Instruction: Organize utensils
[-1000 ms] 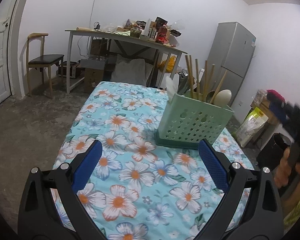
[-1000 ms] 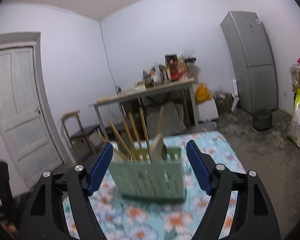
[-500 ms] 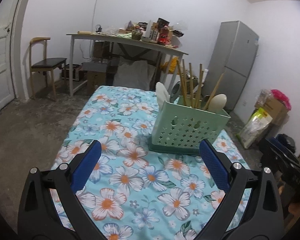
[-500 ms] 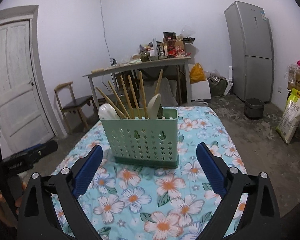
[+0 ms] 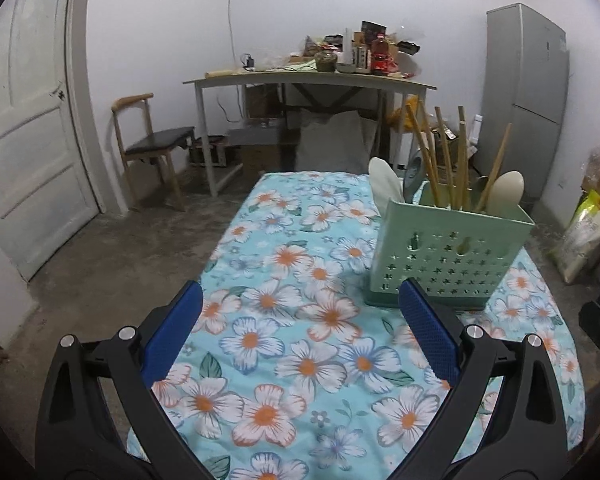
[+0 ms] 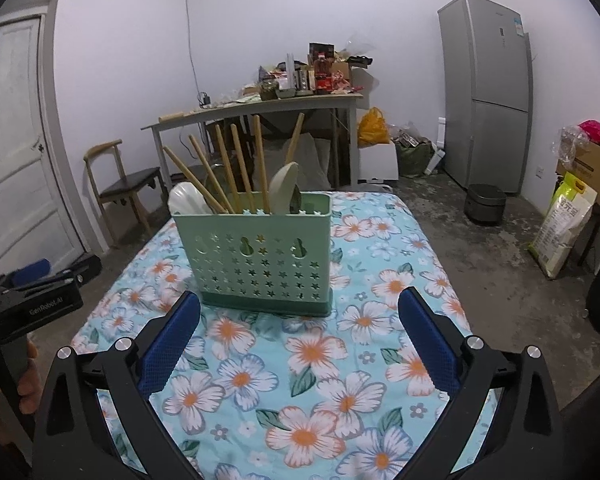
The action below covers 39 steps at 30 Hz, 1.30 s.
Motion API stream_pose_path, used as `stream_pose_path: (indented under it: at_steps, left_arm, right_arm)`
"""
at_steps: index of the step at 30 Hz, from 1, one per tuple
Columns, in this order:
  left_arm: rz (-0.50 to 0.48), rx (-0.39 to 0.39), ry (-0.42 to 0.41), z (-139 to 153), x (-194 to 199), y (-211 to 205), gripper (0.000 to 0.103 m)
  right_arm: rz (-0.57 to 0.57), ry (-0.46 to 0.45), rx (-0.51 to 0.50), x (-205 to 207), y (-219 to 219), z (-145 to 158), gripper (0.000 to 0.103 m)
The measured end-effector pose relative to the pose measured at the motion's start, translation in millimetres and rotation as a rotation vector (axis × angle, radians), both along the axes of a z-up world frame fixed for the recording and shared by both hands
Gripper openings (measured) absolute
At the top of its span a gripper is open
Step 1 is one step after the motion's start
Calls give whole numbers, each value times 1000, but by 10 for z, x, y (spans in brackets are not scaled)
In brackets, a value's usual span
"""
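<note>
On the black body of my left gripper (image 6: pixel 40 300), seen at the left edge of the right wrist view, I could read "GenRobot.AI" in pale letters. The yellow-and-white sack (image 6: pixel 562 226) on the floor at the right carried large printed characters, but I could not make them out. The fridge (image 6: pixel 486 92) bore a small blue sticker near its top, too small to read. Nothing else was legible.

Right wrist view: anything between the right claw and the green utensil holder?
Nothing: only bare floral tablecloth between the open right claw and the utensil holder.
</note>
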<state>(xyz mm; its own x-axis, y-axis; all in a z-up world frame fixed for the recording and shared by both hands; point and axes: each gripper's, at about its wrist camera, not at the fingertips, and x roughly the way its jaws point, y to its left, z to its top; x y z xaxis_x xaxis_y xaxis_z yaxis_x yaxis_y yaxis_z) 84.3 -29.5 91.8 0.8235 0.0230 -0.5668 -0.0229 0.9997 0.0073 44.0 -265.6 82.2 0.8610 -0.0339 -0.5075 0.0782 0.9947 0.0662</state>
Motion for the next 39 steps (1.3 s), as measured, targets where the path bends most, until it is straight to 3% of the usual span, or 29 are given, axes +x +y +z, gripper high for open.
stream_pose_path:
  at_steps: [10,14,23,28,39]
  left_arm:
    - [8,14,7,27,-25,-93,95]
    - [-1,-18,16,12,-18,-162,95]
    - [-109,-100,130,-110,37,-333,95]
    - [-144,-115,151,-155,23,-391,95]
    - [-116,-104,175,-243,32,-409,95]
  right_arm:
    - [-63,43,-19,14,-36,-73,97]
    - [-87,48,-24,-25,-80,-75,97]
    - [-145,67,-63,-62,-160,-73,97]
    - [-178,77,-82,-64,-172,-97,97]
    - [-201,108,-132,1,-104,-130,97]
